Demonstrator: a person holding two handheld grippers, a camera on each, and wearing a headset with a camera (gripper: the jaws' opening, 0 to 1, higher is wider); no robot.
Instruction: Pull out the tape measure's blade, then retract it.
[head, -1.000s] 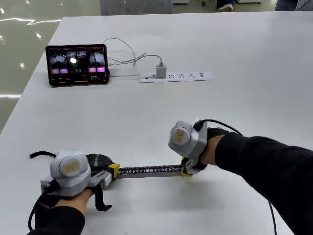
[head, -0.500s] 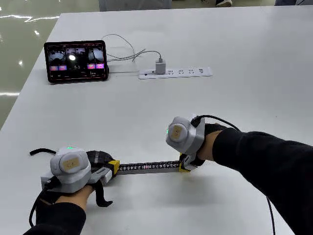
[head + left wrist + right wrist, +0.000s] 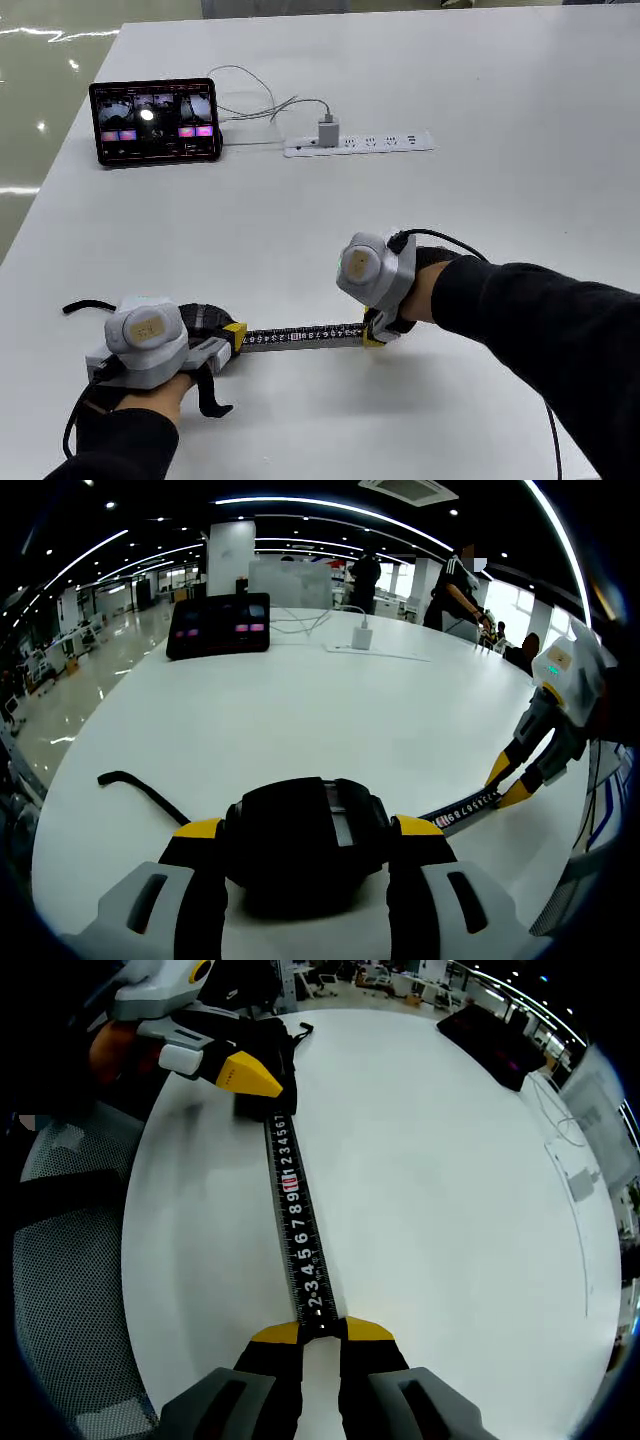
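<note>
The black tape measure case (image 3: pixel 305 830) sits between the yellow-tipped jaws of my left gripper (image 3: pixel 305 830), which is shut on it at the table's near left (image 3: pixel 205 335). Its dark blade (image 3: pixel 300 335) with white numbers runs flat along the table to the right. My right gripper (image 3: pixel 318 1332) is shut on the blade's end (image 3: pixel 368 335). In the right gripper view the blade (image 3: pixel 295 1225) stretches from the jaws to the case (image 3: pixel 255 1040). A black wrist strap (image 3: pixel 140 790) trails off the case.
A tablet (image 3: pixel 155 120) with a lit screen stands at the far left of the white table (image 3: pixel 450 200). A white power strip (image 3: pixel 360 143) with a charger and cables lies beside it. A mesh chair (image 3: pixel 60 1260) is below the table edge. People stand in the background.
The blade between the two grippers looks slightly shorter than a second ago. The right gripper has edged left towards the case. The head camera has tilted a little.
</note>
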